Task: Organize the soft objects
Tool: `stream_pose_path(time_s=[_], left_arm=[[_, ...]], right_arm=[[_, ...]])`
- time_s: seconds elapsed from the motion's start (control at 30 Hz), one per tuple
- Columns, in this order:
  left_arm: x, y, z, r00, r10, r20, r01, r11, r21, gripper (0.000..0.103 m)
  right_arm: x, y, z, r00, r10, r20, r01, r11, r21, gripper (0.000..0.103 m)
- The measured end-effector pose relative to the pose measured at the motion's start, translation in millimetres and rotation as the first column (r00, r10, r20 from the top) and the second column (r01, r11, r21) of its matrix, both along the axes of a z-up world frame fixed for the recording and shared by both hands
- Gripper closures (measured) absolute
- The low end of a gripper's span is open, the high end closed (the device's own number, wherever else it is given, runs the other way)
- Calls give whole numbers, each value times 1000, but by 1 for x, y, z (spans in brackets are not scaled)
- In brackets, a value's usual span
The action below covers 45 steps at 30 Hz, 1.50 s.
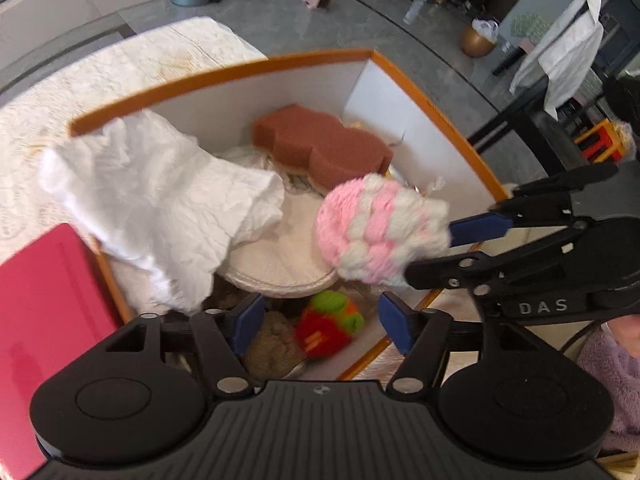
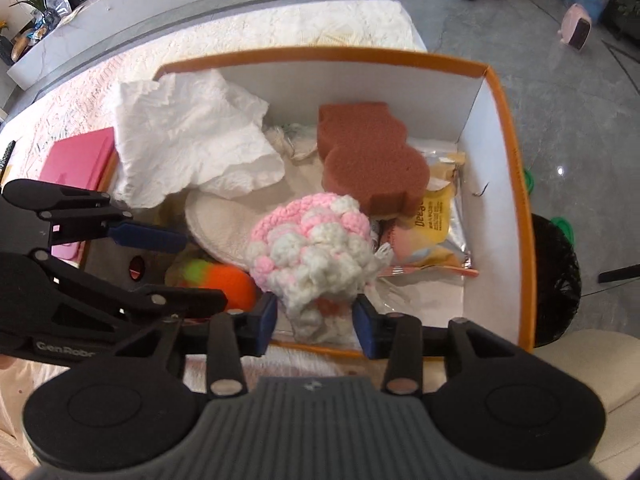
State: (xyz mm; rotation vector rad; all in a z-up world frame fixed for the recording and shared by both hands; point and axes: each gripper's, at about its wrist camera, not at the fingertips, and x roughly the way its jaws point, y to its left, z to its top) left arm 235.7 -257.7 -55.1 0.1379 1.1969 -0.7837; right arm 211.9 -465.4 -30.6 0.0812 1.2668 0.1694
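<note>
An orange-rimmed cardboard box (image 2: 514,184) with white inner walls sits on a counter (image 2: 280,28) covered by a white lace cloth. Both grippers point steeply down into it.

The right gripper (image 2: 316,320) is at 6 o'clock in its own view. Its blue-padded jaws stand partly apart on either side of the lower end of a pink and white crocheted piece (image 2: 316,248); gaps show between pads and yarn, so the piece lies loose in the box. The left gripper (image 1: 324,320) holds its jaws wide with nothing between them, above a red, orange and green yarn ball (image 1: 330,326) and a brown fuzzy item (image 1: 274,344) on the box floor.

Inside the box, a crumpled white cloth (image 2: 188,136) drapes over the rim at 10 o'clock. A brown sponge (image 2: 370,156) rests at 1 o'clock, a round cream pad (image 2: 218,220) near the middle, and a yellow snack packet (image 2: 436,216) at 3 o'clock. A pink flat box (image 1: 44,320) lies on the counter just outside the left wall.
</note>
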Motion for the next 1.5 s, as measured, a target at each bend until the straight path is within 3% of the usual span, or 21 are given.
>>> stream_pose_path(time_s=[0.27,0.4,0.5,0.7,0.8,0.93,1.0,1.13,1.23,1.5], left_arm=[[-23,33,55,987,73,143,-63,996,-71,26],[-49,60,93,948,141,287,-111,987,-116,28],[-76,83,119,892,203,403,-149,976,-162,29],[-133,125,151,742,292,603,-222,957,-189,26],[-157,142,152,667,340,662,-292,938,-188,20],[-188,157,144,548,393,738,-393,900,-186,12],[-201,160,137,515,404,756,-424,887,-185,12],[-216,170,122,490,413,768,-446,875,-186,11],[-220,178,111,501,435,748,-475,861,-183,9],[-229,202,81,526,531,665,-586,792,-169,9]], right_arm=[[-30,11,53,993,-20,120,28,998,-61,41],[-54,21,90,967,-52,248,70,995,-65,35],[-79,34,118,932,-67,358,96,993,-66,34],[-135,72,152,821,-94,564,157,985,-65,26],[-160,92,155,762,-123,635,193,980,-41,24],[-189,119,146,690,-165,704,237,971,-5,21],[-201,131,138,658,-173,733,247,969,7,18],[-216,158,117,623,-156,766,260,966,-15,12],[-221,176,100,609,-134,782,278,959,-52,11],[-229,201,63,658,-138,740,253,966,-45,11]])
